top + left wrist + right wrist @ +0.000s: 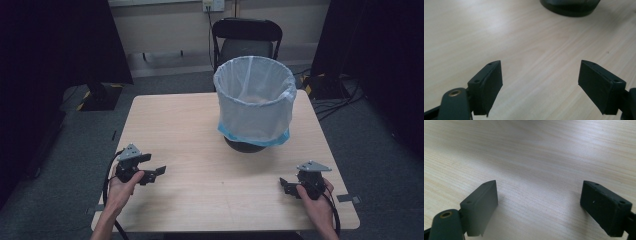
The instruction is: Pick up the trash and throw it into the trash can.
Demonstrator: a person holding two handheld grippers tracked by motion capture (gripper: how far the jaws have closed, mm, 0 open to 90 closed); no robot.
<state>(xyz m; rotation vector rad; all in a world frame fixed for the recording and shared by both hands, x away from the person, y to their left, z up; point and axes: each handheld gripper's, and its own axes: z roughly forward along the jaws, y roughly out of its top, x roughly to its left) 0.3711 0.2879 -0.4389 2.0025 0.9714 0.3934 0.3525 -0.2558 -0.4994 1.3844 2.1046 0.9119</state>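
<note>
Resting low over the table (200, 150), the left gripper (156, 173) and right gripper (283, 185) gape wide and empty, well short of the bin (255, 100), perhaps mesh.

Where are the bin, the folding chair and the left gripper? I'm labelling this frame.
bin (255, 107): high view, on its bag-covered side wall.
folding chair (246, 31): high view, on its black backrest behind the bin.
left gripper (156, 164): high view, midway between its open fingertips.
</note>
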